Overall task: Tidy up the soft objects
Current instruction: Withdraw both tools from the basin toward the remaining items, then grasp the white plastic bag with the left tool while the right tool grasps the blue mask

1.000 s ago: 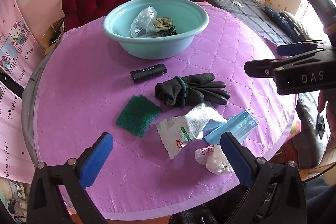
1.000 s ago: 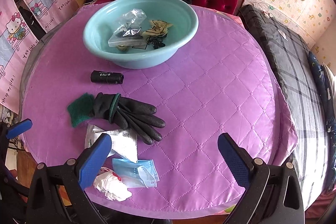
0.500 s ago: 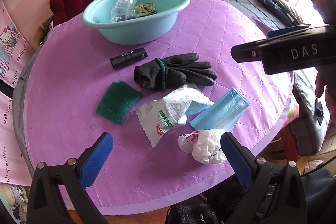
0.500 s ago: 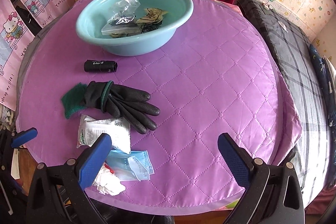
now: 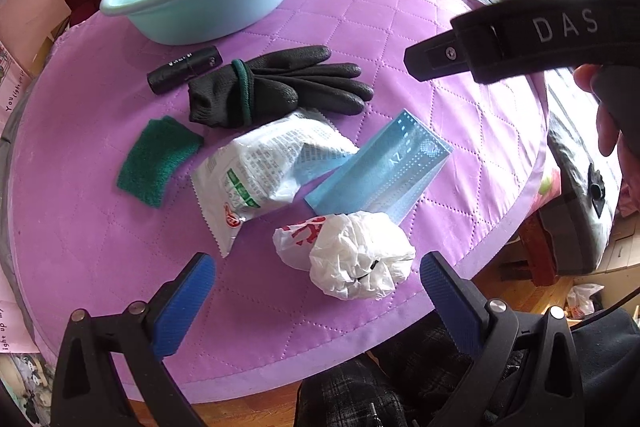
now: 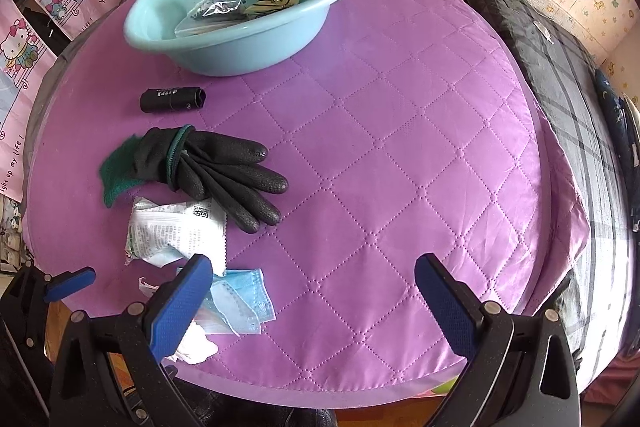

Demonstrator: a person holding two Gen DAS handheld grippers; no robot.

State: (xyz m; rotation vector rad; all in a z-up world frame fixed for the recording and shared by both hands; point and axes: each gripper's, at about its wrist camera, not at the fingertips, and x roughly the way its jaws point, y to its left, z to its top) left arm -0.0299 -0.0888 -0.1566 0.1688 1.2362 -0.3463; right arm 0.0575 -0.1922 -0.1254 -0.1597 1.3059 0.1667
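On the quilted purple desk (image 6: 400,155), a crumpled white plastic bag (image 5: 352,255) lies at the near edge beside a pleated blue face mask (image 5: 380,171), a crinkled printed packet (image 5: 260,171), knit black gloves (image 5: 272,87) and a coarse green scouring pad (image 5: 156,163). The smooth teal basin (image 6: 248,47) sits well behind them. The left tool (image 5: 316,291) and right tool (image 6: 312,291) both gape wide, holding nothing.

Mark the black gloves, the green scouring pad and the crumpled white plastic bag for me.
black gloves (image 5: 276,87), left wrist view, on the palm.
green scouring pad (image 5: 154,163), left wrist view, its middle.
crumpled white plastic bag (image 5: 352,255), left wrist view, the bunched centre.
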